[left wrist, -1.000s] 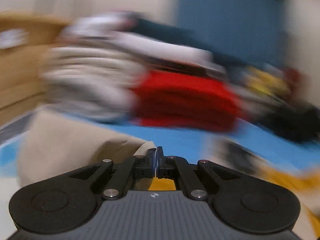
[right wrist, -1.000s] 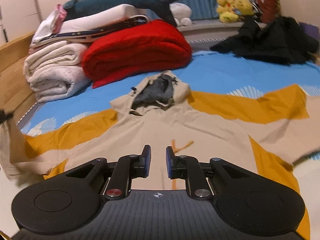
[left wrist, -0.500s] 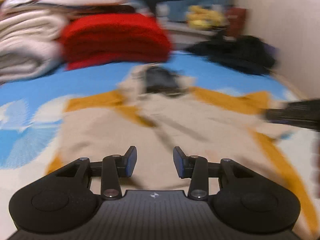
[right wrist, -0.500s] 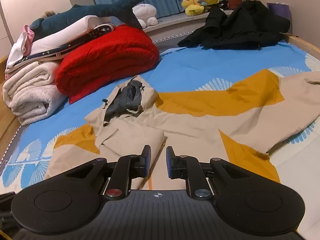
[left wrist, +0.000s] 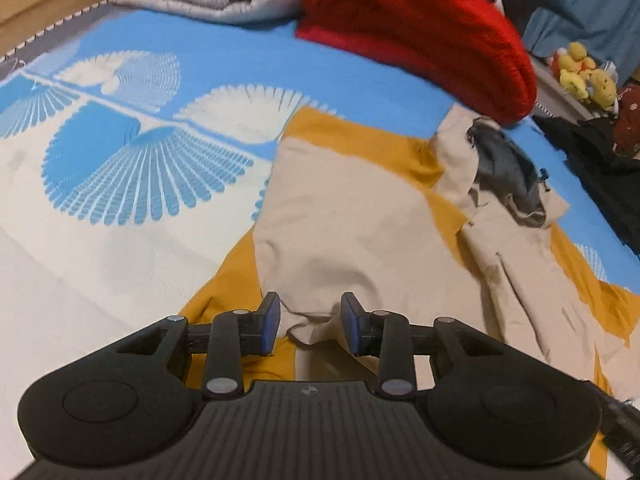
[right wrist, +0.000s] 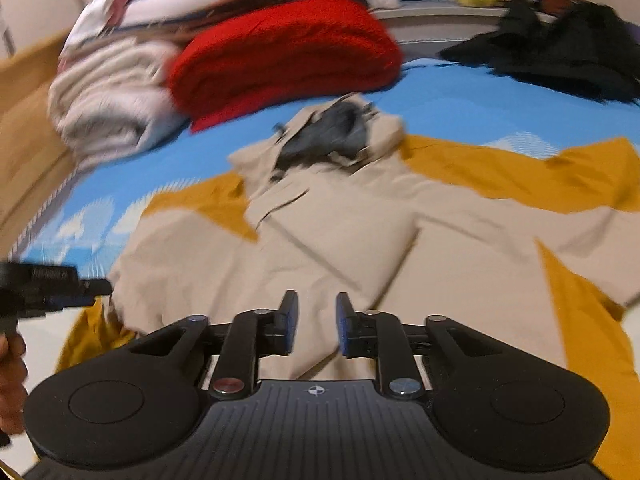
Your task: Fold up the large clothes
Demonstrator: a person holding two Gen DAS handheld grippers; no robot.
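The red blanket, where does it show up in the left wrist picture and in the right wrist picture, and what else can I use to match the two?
Left wrist: red blanket at top, right of centre, beyond the jacket.
Right wrist: red blanket upper middle, left of centre, beside the white bedding.
Shared landmark: the jacket's grey-lined hood, just in front of the blanket in both.
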